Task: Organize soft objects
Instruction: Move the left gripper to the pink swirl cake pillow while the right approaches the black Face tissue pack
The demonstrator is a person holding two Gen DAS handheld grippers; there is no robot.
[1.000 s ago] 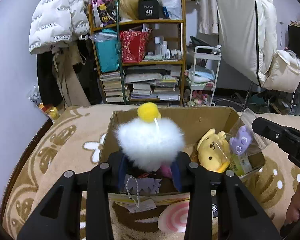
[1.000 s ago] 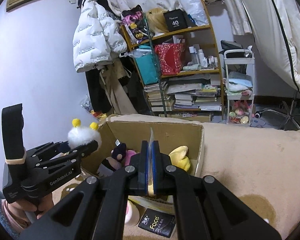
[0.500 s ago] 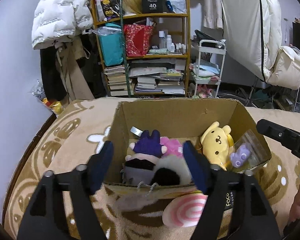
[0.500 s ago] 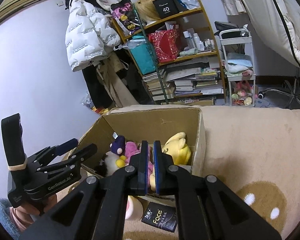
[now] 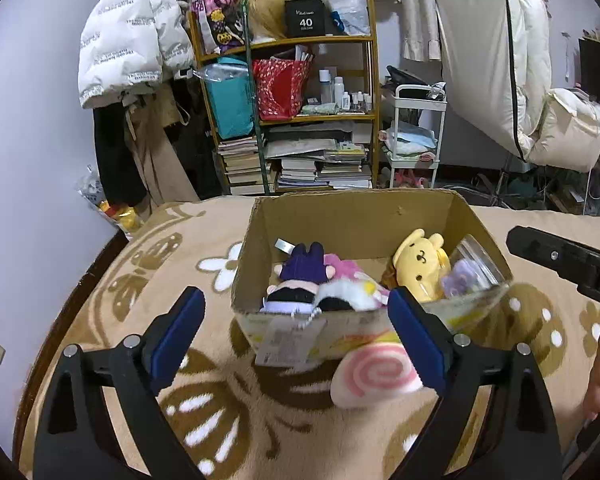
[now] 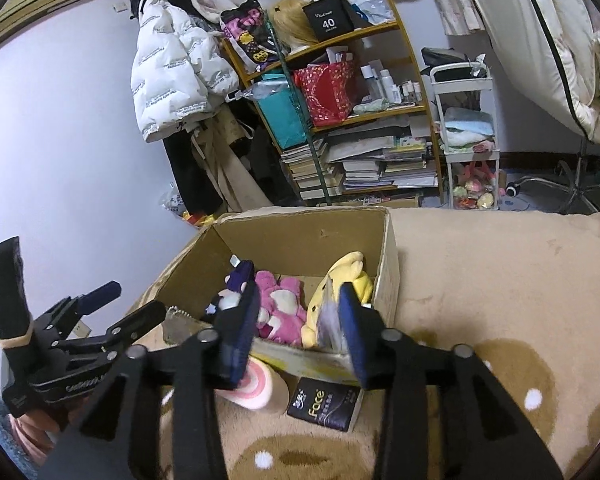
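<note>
A cardboard box (image 5: 380, 216) stands on the beige patterned blanket and holds soft toys: a yellow dog plush (image 5: 418, 266), a purple and black doll (image 5: 300, 276), a pink plush (image 6: 278, 306) and the white fluffy toy (image 5: 352, 296). A bagged lilac toy (image 5: 466, 276) leans in its right corner. My left gripper (image 5: 296, 336) is open and empty, just in front of the box. My right gripper (image 6: 298, 332) is open over the box's near right corner, with the clear bag (image 6: 328, 320) between its fingers. A pink swirl cushion (image 5: 374, 376) lies outside the box.
A black tissue pack (image 6: 324, 402) lies by the box's front. Behind stand a cluttered wooden shelf (image 5: 300, 112), a white trolley (image 5: 414, 136), hanging coats and bedding. The blanket (image 6: 500, 280) stretches to the right of the box.
My left gripper opened, dropped the white fluffy toy into the box and drew back. My right gripper went from shut on the clear bag to open, over the box corner.
</note>
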